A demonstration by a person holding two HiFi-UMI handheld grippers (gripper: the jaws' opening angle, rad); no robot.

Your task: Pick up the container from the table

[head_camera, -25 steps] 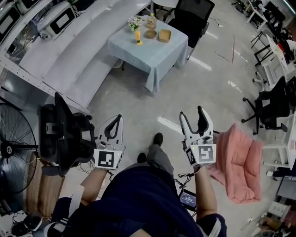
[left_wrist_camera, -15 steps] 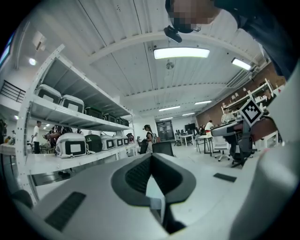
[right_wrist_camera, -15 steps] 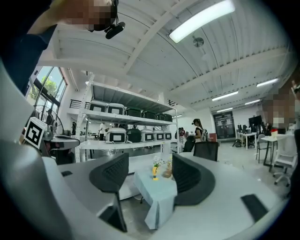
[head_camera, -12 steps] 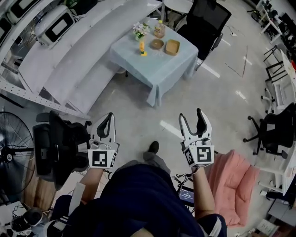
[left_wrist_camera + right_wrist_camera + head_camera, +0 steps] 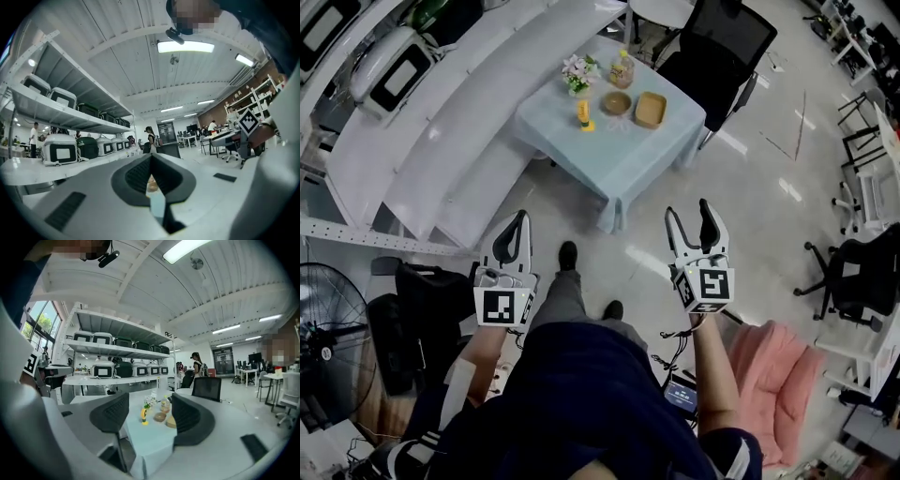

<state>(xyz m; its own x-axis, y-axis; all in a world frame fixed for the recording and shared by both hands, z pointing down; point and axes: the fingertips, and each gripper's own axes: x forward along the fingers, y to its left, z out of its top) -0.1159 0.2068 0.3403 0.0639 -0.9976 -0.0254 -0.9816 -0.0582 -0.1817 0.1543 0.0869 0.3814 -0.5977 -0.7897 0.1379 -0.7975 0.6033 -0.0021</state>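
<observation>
A small table [image 5: 619, 155] under a light blue cloth stands ahead on the floor. On it lie a square tan container [image 5: 650, 109], a round brown bowl [image 5: 616, 101], a bottle [image 5: 622, 68], a yellow item [image 5: 581, 114] and flowers [image 5: 577, 67]. My left gripper [image 5: 519, 221] is held low at the left, jaws together and empty. My right gripper [image 5: 689, 212] is open and empty, well short of the table. In the right gripper view the container [image 5: 172, 422] and bowl [image 5: 160, 416] show between the jaws of the right gripper [image 5: 150, 401]. The left gripper [image 5: 151, 161] mostly hides the table.
A black office chair [image 5: 717, 37] stands behind the table. White shelving [image 5: 441, 122] with cased machines runs along the left. A black chair [image 5: 422, 309] and a fan [image 5: 328, 347] are at my left, a pink cushion [image 5: 778, 384] at my right.
The person has walked forward, one foot stepping ahead, so the table sits nearer and lower in the head view. Both grippers keep their pose, left shut and right open.
</observation>
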